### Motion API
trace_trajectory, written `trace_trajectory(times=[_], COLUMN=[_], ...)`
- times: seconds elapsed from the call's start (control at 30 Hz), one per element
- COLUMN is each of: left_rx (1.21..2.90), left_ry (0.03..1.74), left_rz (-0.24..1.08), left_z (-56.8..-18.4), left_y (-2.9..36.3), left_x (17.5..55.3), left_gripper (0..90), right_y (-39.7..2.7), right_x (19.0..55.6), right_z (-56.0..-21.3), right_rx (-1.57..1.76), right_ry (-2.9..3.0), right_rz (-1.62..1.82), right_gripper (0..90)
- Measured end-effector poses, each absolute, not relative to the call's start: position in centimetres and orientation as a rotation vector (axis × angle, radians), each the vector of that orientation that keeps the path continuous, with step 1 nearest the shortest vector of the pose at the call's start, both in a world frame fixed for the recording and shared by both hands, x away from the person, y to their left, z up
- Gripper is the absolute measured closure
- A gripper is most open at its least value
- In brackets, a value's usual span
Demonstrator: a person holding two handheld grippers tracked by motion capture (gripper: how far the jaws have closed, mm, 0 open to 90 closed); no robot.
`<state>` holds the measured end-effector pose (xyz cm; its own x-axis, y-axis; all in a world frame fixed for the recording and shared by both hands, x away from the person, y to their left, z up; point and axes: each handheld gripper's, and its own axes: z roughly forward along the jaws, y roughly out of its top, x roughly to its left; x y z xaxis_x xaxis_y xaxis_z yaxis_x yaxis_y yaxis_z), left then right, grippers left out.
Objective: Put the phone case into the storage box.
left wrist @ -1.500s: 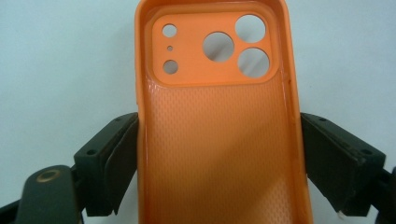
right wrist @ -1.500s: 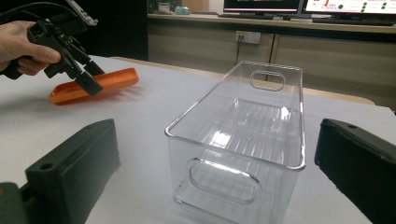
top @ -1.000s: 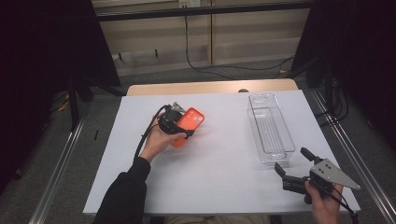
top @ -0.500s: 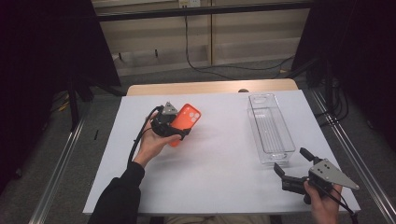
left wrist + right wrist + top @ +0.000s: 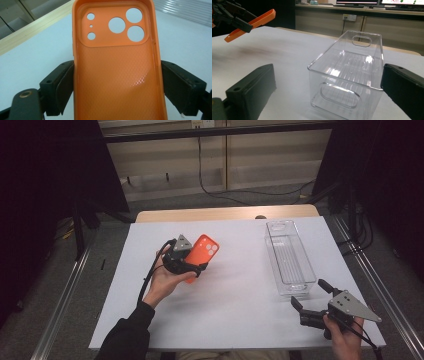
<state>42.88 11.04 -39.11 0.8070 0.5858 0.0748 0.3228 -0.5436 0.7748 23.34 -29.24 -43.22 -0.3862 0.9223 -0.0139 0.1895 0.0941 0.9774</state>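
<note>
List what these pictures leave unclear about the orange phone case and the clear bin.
- Phone case: its lower end is cut off by the bottom edge of the left gripper view; the high view has the left tongs and hand covering it.
- Clear bin: near corner hidden behind the right tongs' jaw, right gripper view.

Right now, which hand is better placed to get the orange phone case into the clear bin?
Left: the left gripper already clamps the orange phone case above the table. The right gripper is open, empty, facing the clear bin.
</note>
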Motion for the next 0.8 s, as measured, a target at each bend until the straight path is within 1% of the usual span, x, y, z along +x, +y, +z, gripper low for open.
trace_trajectory(times=[0.17,0.37,0.5,0.57,0.8], left_rx=[2.162,2.122,2.111,2.111,2.104], left_ry=[0.653,0.700,0.691,0.684,0.682], left_rz=[0.425,0.420,0.434,0.409,0.410], left_z=[-38.7,-38.4,-38.1,-37.9,-38.4], left_y=[11.1,11.6,11.8,11.9,12.1], left_x=[42.1,41.5,40.8,40.4,39.3], left_gripper=[16.1,16.1,16.1,16.1,16.1], right_y=[-29.2,-28.7,-28.3,-28.0,-27.0], right_x=[23.4,23.6,23.7,23.8,24.8], right_z=[-43.2,-43.3,-43.2,-43.1,-43.0], right_rx=[1.102,1.084,1.073,1.068,1.042], right_ry=[1.683,1.711,1.724,1.730,1.771], right_rz=[1.351,1.374,1.384,1.398,1.408], right_gripper=[0.0,0.0,0.0,0.0,0.0])
